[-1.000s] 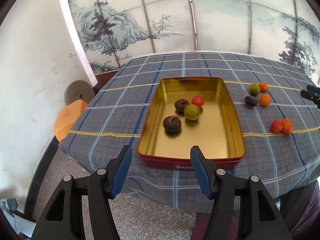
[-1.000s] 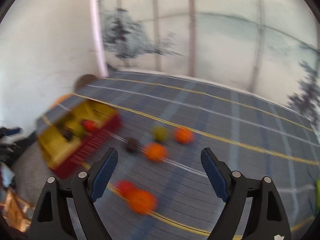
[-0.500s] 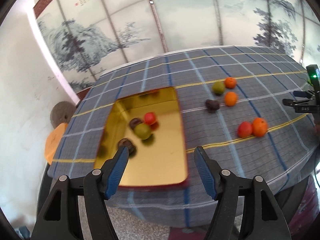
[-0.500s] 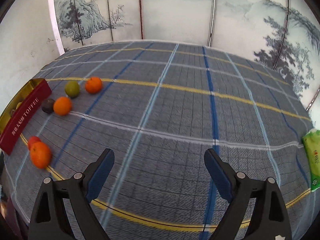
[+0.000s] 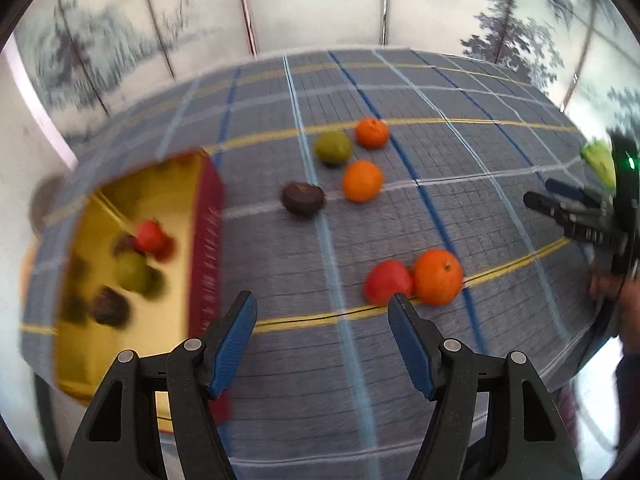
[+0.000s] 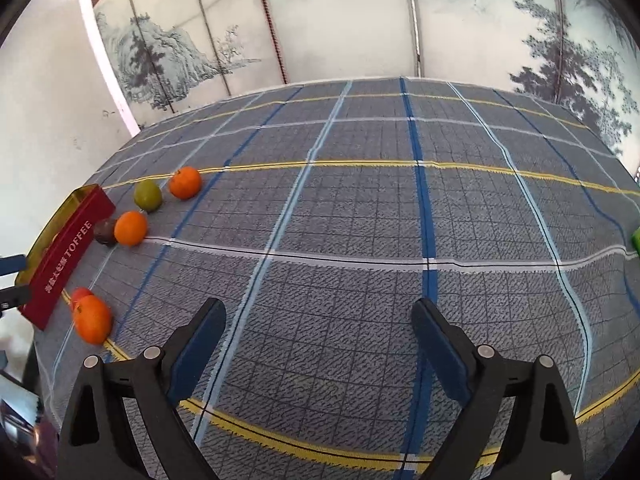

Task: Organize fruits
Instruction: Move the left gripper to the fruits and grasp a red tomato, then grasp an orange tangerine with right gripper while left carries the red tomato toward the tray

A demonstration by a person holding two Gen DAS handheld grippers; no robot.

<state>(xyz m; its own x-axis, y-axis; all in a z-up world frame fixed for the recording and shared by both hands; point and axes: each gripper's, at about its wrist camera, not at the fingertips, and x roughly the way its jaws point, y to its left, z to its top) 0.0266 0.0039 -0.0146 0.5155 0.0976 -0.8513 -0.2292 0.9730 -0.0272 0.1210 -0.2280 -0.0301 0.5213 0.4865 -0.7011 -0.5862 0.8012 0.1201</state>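
In the left wrist view my left gripper (image 5: 322,308) hangs open and empty over the checked cloth, its right fingertip just in front of a red fruit (image 5: 386,282) that touches an orange (image 5: 438,276). Farther back lie a dark fruit (image 5: 303,199), a second orange (image 5: 362,181), a green fruit (image 5: 333,147) and a third orange (image 5: 372,133). The red tin (image 5: 208,232) at the left holds several fruits. My right gripper (image 6: 318,312) is empty over bare cloth with its jaws opening. The loose fruits, such as the near orange (image 6: 93,318), lie far to its left beside the tin (image 6: 64,260).
The round table's cloth (image 6: 360,220) drops off at the near and left edges. A green packet (image 6: 636,238) lies at the right edge. The right gripper and the hand holding it (image 5: 576,216) show at the right of the left wrist view. A painted screen stands behind.
The left gripper swung right, from in front of the tin to the loose fruit, and its jaws widened. The right gripper swung right off the fruits onto bare cloth, then held while widening.
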